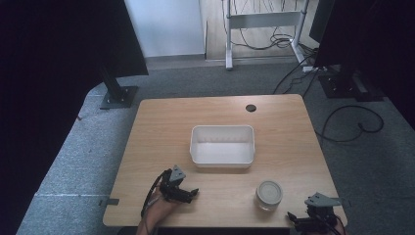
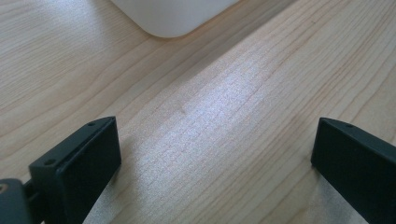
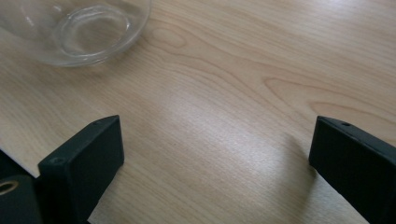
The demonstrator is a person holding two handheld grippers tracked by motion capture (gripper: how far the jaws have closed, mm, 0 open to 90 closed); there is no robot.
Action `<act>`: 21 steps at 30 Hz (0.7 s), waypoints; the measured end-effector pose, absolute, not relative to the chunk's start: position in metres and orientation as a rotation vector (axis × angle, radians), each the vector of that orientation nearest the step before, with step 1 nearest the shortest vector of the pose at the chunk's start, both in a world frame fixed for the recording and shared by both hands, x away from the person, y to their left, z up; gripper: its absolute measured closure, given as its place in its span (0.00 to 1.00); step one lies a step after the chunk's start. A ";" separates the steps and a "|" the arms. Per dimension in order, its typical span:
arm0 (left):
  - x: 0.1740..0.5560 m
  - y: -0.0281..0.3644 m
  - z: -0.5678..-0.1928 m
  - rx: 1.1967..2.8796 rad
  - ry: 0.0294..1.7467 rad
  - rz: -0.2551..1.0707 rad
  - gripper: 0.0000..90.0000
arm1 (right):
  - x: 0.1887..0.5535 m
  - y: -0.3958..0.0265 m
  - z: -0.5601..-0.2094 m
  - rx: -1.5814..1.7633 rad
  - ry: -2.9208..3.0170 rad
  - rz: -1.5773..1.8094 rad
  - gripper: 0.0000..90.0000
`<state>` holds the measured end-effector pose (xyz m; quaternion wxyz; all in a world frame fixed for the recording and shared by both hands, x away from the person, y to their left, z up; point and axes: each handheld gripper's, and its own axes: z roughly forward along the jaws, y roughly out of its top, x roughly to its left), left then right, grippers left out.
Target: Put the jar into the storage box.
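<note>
Between both spread tongs, nearer the right tongs [image 1: 299,219]: glass jar [image 1: 269,194], ungrasped.

This looks like a lab or recording room in an office building. A light wooden table [image 1: 161,122] stands on grey carpet [image 1: 68,147], flanked left and right by dark stands on heavy metal base plates [image 1: 119,96]. At the far side, a white desk frame [image 1: 264,19] stands over loose black cables [image 1: 266,41] trailing across a pale floor.
</note>
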<state>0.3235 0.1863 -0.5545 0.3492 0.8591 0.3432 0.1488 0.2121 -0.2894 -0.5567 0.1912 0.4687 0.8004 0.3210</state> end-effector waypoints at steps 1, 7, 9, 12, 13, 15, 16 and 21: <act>0.324 0.186 -0.554 2.226 0.889 0.386 0.02 | 0.212 -0.289 -0.557 1.316 2.248 0.901 0.03; 0.324 0.186 -0.554 2.226 0.890 0.385 0.02 | 0.210 -0.294 -0.556 1.338 2.224 0.915 0.03; 0.324 0.186 -0.554 2.226 0.890 0.386 0.02 | 0.210 -0.293 -0.556 1.334 2.228 0.913 0.03; 0.324 0.186 -0.555 2.226 0.890 0.386 0.02 | 0.209 -0.292 -0.557 1.324 2.240 0.895 0.03; 0.324 0.186 -0.554 2.226 0.890 0.386 0.02 | 0.209 -0.292 -0.557 1.324 2.241 0.892 0.03; 0.324 0.186 -0.554 2.226 0.890 0.386 0.02 | 0.209 -0.292 -0.557 1.324 2.242 0.890 0.03; 0.324 0.186 -0.554 2.226 0.890 0.386 0.02 | 0.209 -0.292 -0.557 1.323 2.243 0.891 0.03; 0.324 0.186 -0.555 2.225 0.891 0.386 0.02 | 0.209 -0.293 -0.557 1.336 2.253 0.895 0.02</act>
